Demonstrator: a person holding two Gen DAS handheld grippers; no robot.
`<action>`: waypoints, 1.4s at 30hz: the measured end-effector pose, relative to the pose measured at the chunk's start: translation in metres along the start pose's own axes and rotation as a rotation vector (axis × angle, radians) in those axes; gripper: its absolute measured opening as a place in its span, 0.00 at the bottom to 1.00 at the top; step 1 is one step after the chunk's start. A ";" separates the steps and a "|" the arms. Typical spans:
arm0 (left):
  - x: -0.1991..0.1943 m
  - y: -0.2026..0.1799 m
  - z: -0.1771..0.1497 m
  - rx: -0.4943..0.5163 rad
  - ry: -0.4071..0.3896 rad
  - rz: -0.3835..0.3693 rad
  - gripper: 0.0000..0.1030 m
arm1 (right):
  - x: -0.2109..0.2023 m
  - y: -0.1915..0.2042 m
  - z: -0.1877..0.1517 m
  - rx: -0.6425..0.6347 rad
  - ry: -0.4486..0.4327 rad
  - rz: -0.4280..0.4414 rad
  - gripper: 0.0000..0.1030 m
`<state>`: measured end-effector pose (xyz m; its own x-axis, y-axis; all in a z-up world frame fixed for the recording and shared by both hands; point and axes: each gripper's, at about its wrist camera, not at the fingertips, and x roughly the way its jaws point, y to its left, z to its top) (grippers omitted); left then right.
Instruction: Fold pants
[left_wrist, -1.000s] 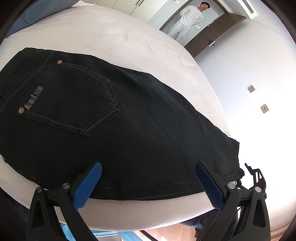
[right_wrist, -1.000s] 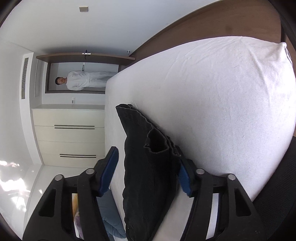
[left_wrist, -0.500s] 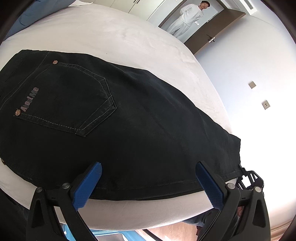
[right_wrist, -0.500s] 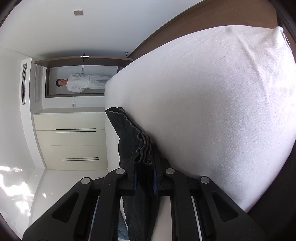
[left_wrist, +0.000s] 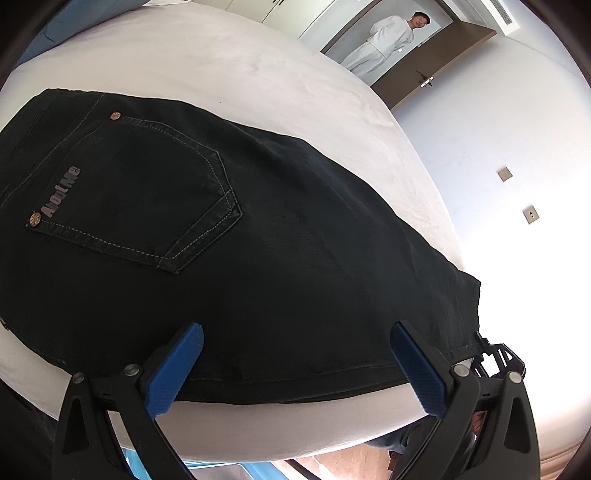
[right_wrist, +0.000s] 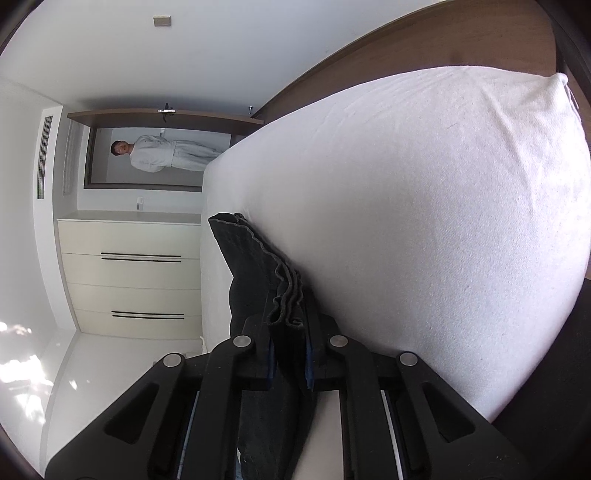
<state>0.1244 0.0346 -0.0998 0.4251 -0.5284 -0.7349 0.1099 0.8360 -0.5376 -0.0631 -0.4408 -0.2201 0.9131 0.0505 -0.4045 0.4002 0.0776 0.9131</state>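
- Whereas one second earlier the right tool (right_wrist: 290, 363) stood spread around the hem, it was now pressed together, pinching the stacked hem layers of the pants (left_wrist: 258, 251).
- The left tool (left_wrist: 295, 363) remained spread, holding nothing, over the pants' near edge.
- The pants lay flat on the bed (left_wrist: 229, 66), back pocket up.
- Judgement: the hem was secured; folding it toward the waistband could begin.

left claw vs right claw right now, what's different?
The left claw is wide open with its blue pads apart; the right claw is shut. The left claw holds nothing and hangs over the near edge of the black pants; the right claw pinches the stacked hems of the pants at the side of the bed. Both are black with blue pads.
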 end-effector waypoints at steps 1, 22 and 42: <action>0.000 0.001 0.000 -0.001 0.000 0.001 1.00 | -0.001 0.000 -0.002 -0.002 0.000 0.000 0.09; 0.001 -0.001 0.001 -0.001 0.002 0.009 1.00 | 0.001 -0.003 -0.005 -0.006 -0.002 0.006 0.09; -0.017 0.001 0.014 -0.033 -0.040 -0.034 1.00 | -0.016 0.038 -0.010 -0.111 -0.028 -0.052 0.09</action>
<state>0.1300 0.0468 -0.0822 0.4576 -0.5495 -0.6990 0.0959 0.8121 -0.5756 -0.0628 -0.4291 -0.1797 0.8936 0.0157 -0.4486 0.4378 0.1896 0.8788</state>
